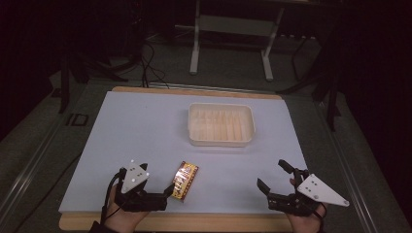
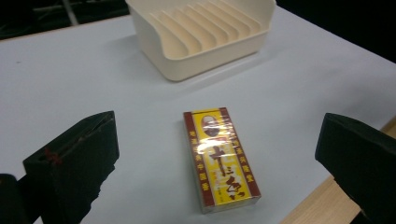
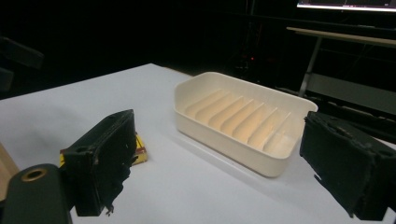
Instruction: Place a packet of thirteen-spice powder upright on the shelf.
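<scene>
Yellow packet [image 2: 220, 161] lies ungrasped on tabletop [image 1: 145, 126] | I hold left hand-held gripper [image 2: 215, 154] spread around it | right hand-held gripper [image 1: 277, 177] spread, idle | cream tray [image 1: 221, 141] empty, placing not begun

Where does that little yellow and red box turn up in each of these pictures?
High view: the box lies near the table's front edge, beside the left tongs.
Left gripper view: centre, between the open jaws.
Right gripper view: far left, partly behind the left jaw.
Shared landmark: the cream ribbed tray.
</scene>
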A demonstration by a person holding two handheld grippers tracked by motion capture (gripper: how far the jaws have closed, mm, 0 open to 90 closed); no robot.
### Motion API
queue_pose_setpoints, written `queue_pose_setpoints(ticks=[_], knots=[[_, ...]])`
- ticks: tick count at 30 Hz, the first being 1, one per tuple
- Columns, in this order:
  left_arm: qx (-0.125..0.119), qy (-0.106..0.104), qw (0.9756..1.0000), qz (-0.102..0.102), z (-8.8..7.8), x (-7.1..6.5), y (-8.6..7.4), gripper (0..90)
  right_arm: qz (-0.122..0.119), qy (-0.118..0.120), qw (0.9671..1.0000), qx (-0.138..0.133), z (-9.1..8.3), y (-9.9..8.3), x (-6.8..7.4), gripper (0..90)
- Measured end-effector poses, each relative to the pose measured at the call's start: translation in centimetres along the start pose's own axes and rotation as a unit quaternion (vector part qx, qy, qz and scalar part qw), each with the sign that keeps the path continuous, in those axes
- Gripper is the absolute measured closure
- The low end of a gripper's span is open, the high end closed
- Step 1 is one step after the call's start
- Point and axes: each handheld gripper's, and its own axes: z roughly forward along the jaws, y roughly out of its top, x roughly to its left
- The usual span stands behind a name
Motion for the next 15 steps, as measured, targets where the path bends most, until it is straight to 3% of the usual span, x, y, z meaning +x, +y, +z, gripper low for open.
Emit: queue_pose_setpoints(ticks=[8,14,15], knots=[[0.042,-0.007,0.9991,0.005,2.5,-0.4,0.5,0.1,0.004,-0.008,0.9999,0.005,0.1,-0.1,-0.1,10.8],[0.072,-0.002,0.9973,-0.01,4.3,-0.4,0.7,0.1,-0.001,-0.006,0.9999,0.008,0.1,-0.2,0.1,11.0],[0.082,-0.008,0.9966,-0.012,4.8,-0.5,0.9,0.1,-0.004,-0.005,1.0,0.003,0.0,-0.1,0.2,11.1]])
